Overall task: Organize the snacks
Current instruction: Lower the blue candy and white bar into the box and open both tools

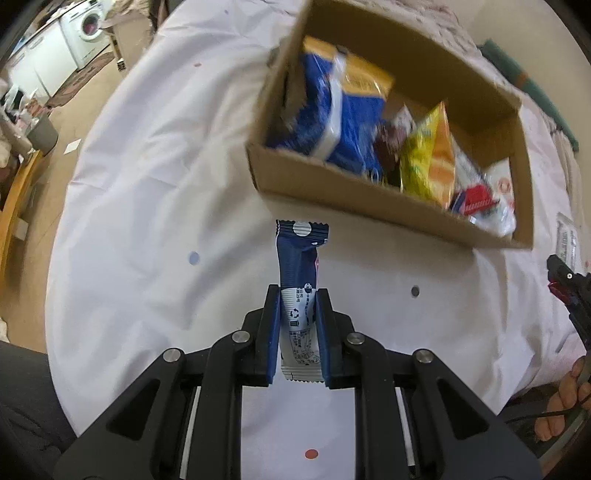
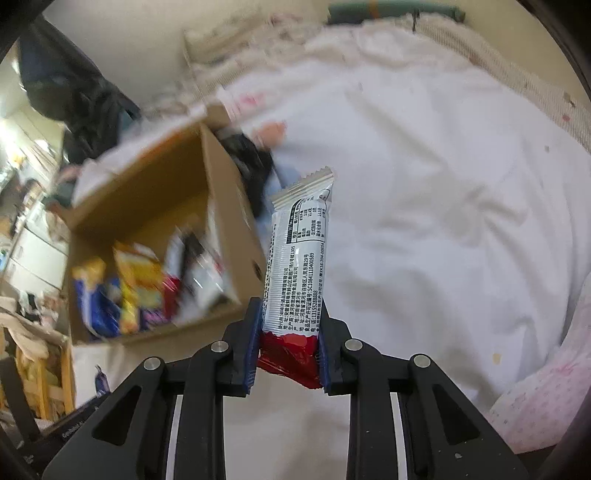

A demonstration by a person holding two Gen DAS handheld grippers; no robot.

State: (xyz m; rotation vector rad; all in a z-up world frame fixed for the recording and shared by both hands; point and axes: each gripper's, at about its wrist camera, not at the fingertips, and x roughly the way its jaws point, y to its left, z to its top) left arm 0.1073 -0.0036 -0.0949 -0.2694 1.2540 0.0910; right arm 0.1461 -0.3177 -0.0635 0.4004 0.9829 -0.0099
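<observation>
My left gripper (image 1: 297,295) is shut on a dark blue and white snack bar (image 1: 300,266) that sticks up and forward from the jaws, just short of the near wall of a brown cardboard box (image 1: 332,184). The box holds several snack packs: a blue and orange pack (image 1: 343,107), a yellow pack (image 1: 428,158), a red and white one (image 1: 476,199). My right gripper (image 2: 288,306) is shut on a silver and red snack bar (image 2: 299,254), to the right of the same box (image 2: 225,206). The right gripper also shows at the right edge of the left wrist view (image 1: 569,288).
The box stands on a white cloth (image 1: 155,206) with small coloured dots (image 1: 311,454). A pale wrapped snack (image 1: 567,240) lies right of the box. Blurred wrappers (image 2: 258,147) lie beyond the box. A pink patterned fabric (image 2: 546,387) is at the near right. A washing machine (image 1: 88,26) stands far left.
</observation>
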